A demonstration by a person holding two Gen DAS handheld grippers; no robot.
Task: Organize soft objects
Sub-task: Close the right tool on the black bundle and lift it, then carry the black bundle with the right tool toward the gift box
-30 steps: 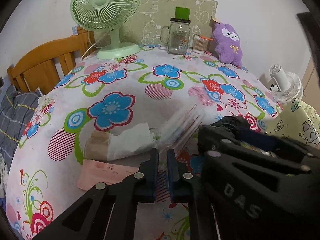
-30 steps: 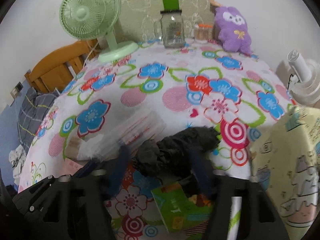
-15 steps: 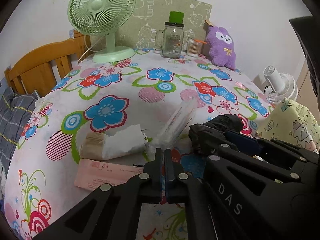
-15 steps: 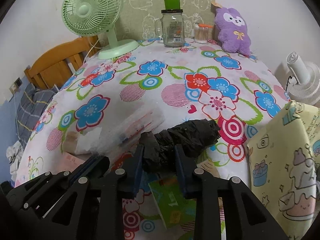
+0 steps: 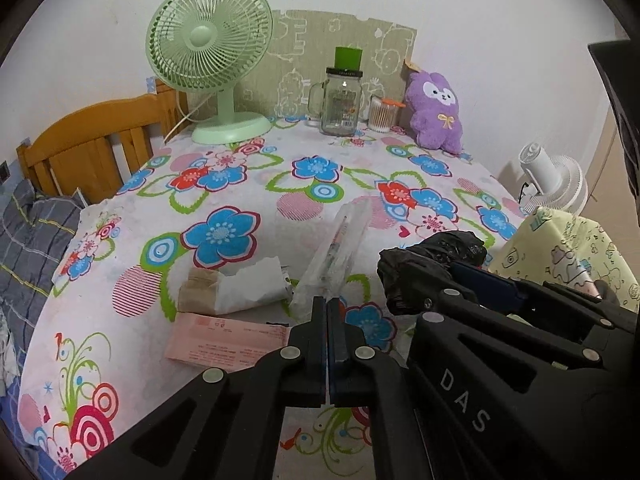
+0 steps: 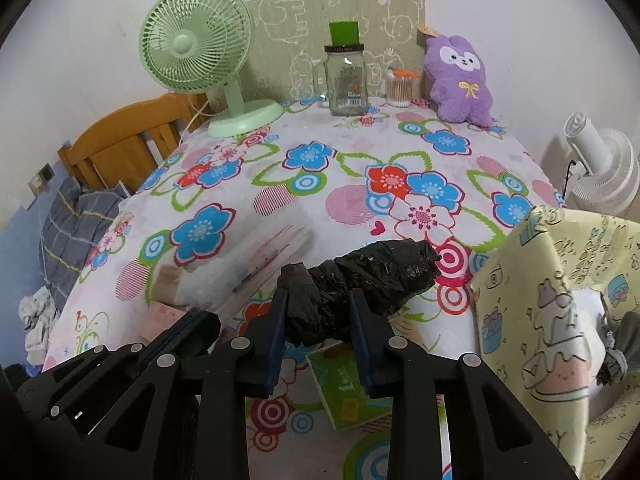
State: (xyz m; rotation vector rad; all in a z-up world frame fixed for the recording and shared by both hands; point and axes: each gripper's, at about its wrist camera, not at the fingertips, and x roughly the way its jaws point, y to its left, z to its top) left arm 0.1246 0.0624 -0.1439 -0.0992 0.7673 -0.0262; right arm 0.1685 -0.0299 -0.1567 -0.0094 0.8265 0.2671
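Crumpled black plastic, a wrinkled glossy bag (image 6: 360, 280) rolled into a lumpy sausage shape, lies near the table's (image 6: 320, 184) front edge toward the right side. Beside it is a clear plastic sleeve (image 5: 336, 252), flat and translucent with red print, seen edge-on and tilted up from the cloth. One black bag and one clear sleeve are in view, along with one white paper scrap (image 5: 252, 288), one pink slip (image 5: 224, 344), one green carton (image 6: 348, 392) and one purple plush toy (image 6: 460, 80) at the far edge. The right gripper (image 6: 318, 312) has its jaws partly closed, squeezing the near end of the black bag between them. The left gripper (image 5: 327, 312) has its jaws pressed nearly together, pinching the sleeve's near edge.
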